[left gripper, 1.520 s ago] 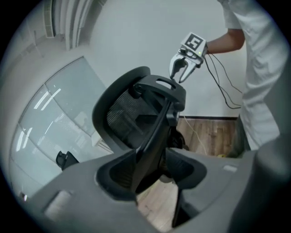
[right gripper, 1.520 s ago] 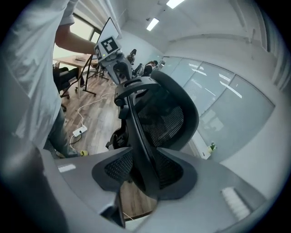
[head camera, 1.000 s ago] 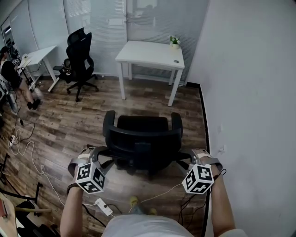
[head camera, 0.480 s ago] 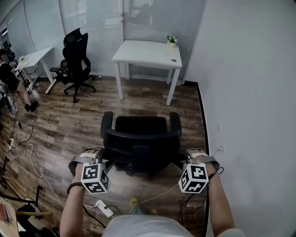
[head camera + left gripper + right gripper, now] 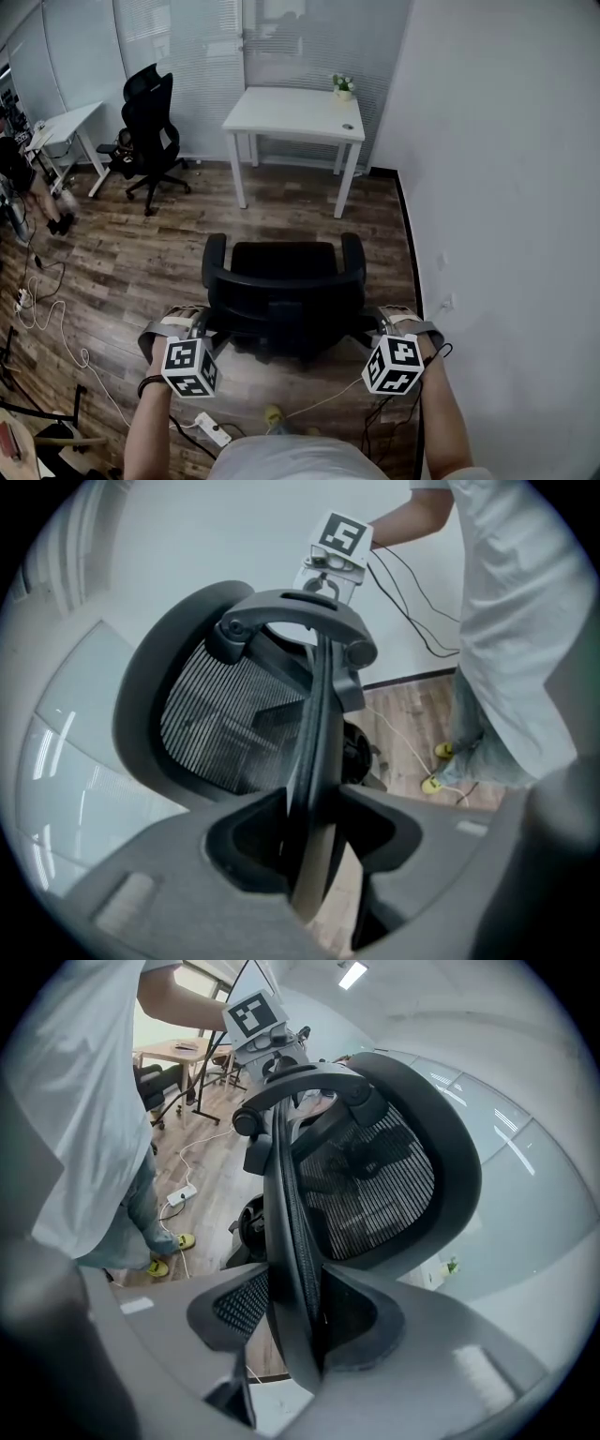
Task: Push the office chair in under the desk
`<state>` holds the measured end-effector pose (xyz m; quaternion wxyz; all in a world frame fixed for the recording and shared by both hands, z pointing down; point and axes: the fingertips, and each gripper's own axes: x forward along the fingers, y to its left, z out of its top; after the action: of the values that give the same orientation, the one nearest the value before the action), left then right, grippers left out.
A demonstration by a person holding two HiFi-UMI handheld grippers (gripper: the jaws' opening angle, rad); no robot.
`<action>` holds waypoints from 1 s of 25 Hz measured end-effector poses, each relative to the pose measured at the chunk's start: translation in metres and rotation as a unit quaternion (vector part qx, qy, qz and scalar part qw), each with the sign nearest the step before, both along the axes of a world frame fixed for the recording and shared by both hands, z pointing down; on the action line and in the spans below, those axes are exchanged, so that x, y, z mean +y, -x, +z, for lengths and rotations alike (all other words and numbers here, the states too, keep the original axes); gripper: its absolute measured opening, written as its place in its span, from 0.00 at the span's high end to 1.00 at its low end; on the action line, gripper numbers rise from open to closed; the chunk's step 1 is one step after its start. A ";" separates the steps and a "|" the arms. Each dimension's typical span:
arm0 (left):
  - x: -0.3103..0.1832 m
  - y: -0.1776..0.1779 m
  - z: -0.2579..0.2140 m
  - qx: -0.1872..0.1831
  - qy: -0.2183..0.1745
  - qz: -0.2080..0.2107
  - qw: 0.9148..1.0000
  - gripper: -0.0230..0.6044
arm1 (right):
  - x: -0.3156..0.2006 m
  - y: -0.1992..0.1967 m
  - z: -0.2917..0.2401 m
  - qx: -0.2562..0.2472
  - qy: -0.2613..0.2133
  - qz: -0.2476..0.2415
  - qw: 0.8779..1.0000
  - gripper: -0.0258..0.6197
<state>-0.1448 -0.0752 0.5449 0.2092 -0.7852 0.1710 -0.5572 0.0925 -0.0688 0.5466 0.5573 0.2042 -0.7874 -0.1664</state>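
Note:
A black mesh-backed office chair (image 5: pixel 281 281) stands on the wood floor, its seat facing the white desk (image 5: pixel 291 111) by the far wall. I stand behind it. My left gripper (image 5: pixel 202 324) is at the backrest's left edge and my right gripper (image 5: pixel 375 324) at its right edge. In the left gripper view the backrest rim (image 5: pixel 314 761) runs between the closing jaws (image 5: pixel 314 855), with floor showing through a gap beside it. In the right gripper view the rim (image 5: pixel 286 1222) lies between the opening jaws (image 5: pixel 300 1335), also with a gap on one side.
A second black chair (image 5: pixel 150 122) and another white desk (image 5: pixel 66 122) stand at the back left, with a person (image 5: pixel 19 169) nearby. Cables (image 5: pixel 56 319) and a power strip (image 5: pixel 213 429) lie on the floor. A wall (image 5: pixel 506 234) runs along the right. A small plant (image 5: pixel 343 86) sits on the desk.
Both grippers stay at the backrest's edges and have drawn slightly closer to it. The head view has shifted a little. The person at the left has moved toward the frame's edge.

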 end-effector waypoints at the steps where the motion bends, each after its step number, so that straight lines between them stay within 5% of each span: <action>1: -0.001 0.000 0.000 0.000 0.001 0.002 1.000 0.70 | -0.001 0.000 0.000 -0.001 0.000 0.002 1.000 0.70; 25: -0.149 0.008 0.000 -0.001 -0.018 0.007 1.000 0.70 | -0.141 0.010 0.001 -0.012 -0.011 0.035 0.999 0.69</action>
<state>-0.1532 -0.2241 0.5453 0.2280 -0.7817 0.1750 -0.5534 0.0824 -0.2095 0.5475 0.5510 0.2399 -0.7846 -0.1526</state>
